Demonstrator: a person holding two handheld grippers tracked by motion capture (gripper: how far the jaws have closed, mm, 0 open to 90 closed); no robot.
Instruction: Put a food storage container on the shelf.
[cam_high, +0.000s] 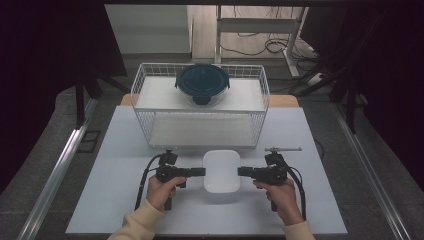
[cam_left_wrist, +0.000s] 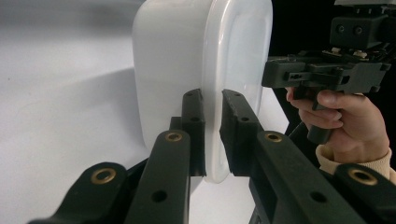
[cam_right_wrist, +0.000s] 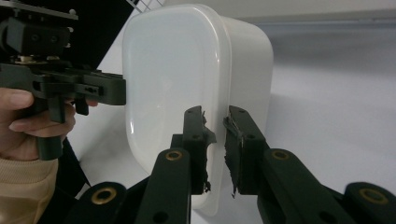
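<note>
Left gripper (cam_high: 201, 172) clamped on left rim of white container (cam_high: 221, 171); right gripper (cam_high: 242, 171) clamped on right rim. Container sits near front edge of tabletop (cam_high: 110, 200), before wire basket (cam_high: 200, 127). Step: two-handed grasp. Next: lift level, both sides together.

Left gripper (cam_left_wrist: 212, 100) jaws clamp white container (cam_left_wrist: 187, 51) rim

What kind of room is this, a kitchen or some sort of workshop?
Probably a lab recording bench, not a kitchen: a bare white tabletop flanked by black curtains, loose floor cables behind, and a white wire basket set out like a prop.
</note>
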